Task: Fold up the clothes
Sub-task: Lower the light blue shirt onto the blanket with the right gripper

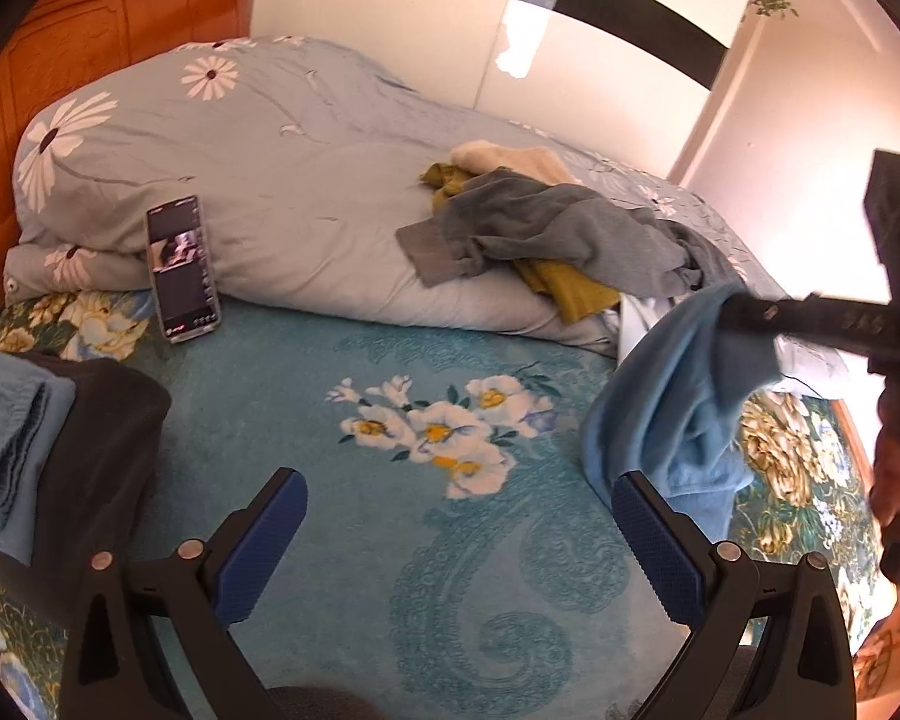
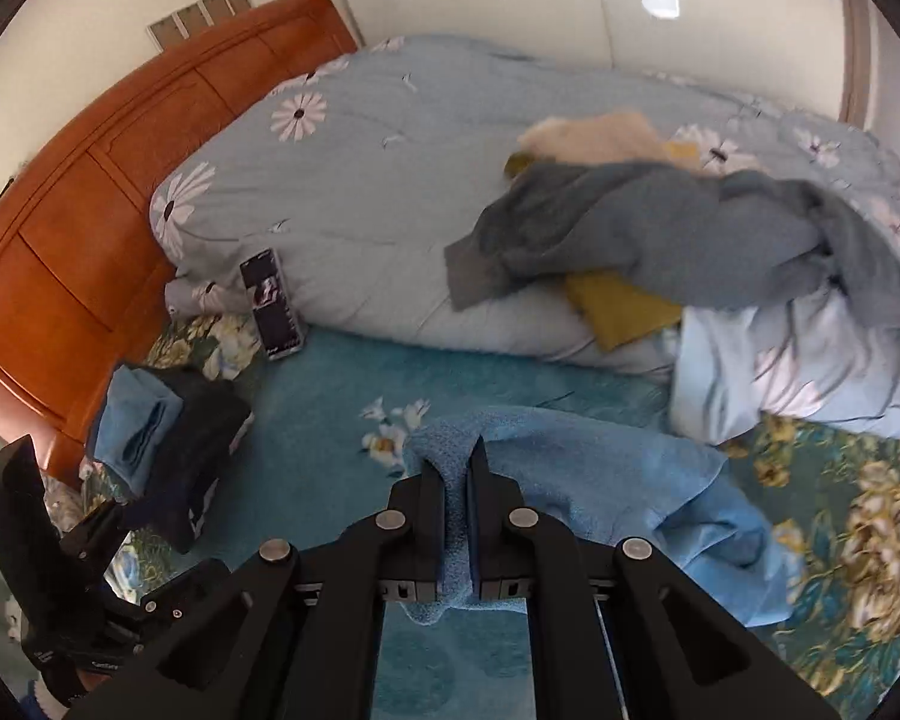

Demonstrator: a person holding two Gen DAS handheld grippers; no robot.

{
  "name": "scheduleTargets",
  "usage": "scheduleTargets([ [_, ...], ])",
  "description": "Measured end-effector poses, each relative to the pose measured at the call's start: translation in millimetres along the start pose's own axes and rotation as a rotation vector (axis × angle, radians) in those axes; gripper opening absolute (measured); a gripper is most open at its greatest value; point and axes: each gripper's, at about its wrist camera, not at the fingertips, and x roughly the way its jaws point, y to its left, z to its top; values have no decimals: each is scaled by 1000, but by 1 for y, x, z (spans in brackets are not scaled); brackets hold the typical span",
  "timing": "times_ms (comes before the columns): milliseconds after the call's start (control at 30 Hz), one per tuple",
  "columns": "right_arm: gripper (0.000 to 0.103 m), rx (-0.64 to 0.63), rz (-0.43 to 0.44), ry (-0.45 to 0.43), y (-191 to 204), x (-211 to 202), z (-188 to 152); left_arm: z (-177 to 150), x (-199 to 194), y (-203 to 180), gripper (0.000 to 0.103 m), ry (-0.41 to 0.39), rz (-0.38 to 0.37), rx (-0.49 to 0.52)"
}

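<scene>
My right gripper [image 2: 457, 468] is shut on a light blue garment [image 2: 618, 480] and holds its edge up; the rest trails onto the teal floral bedspread [image 2: 342, 372]. In the left wrist view the same garment [image 1: 660, 408] hangs from the right gripper [image 1: 744, 312] at the right. My left gripper [image 1: 456, 516] is open and empty above the bedspread [image 1: 390, 570]. A pile of unfolded clothes, grey [image 1: 546, 228], mustard [image 1: 570, 288] and cream [image 1: 510, 156], lies on the rolled duvet [image 1: 270, 180]. A folded stack, light blue on black [image 1: 42, 438], sits at the left.
A phone [image 1: 181, 267] leans against the duvet, screen lit. An orange wooden headboard [image 1: 90, 48] stands at the left. White wardrobe doors [image 1: 390, 36] stand behind the bed. The folded stack also shows in the right wrist view [image 2: 168, 444].
</scene>
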Motion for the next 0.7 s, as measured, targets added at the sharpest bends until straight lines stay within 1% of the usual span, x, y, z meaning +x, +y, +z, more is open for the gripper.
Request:
scheduleTargets([
  [133,6,3,27,101,11,51,-3,-3,12,15,103,29,17,-50],
  [233,6,-21,19,177,21,77,-3,-6,18,17,103,47,-3,-62],
  [300,6,-66,-4,191,30,84,-4,-8,21,18,103,55,-18,-71],
  [367,8,-109,-34,195,36,82,-4,-10,22,17,103,50,-32,-79],
  [433,14,-132,-34,193,37,75,-4,-10,23,15,103,56,-48,-84],
  [500,37,-146,-32,192,35,67,-4,-12,26,13,103,64,-58,-93],
  [533,43,-151,-26,185,32,60,-6,-13,28,12,103,71,-65,-99],
  [567,52,-151,-16,172,29,52,-6,-15,29,10,103,78,-73,-105],
  [633,52,-151,-5,142,24,37,-5,-17,33,6,103,92,-87,-112],
  [700,52,-147,-26,103,16,20,-6,-19,36,-1,103,100,-92,-98],
])
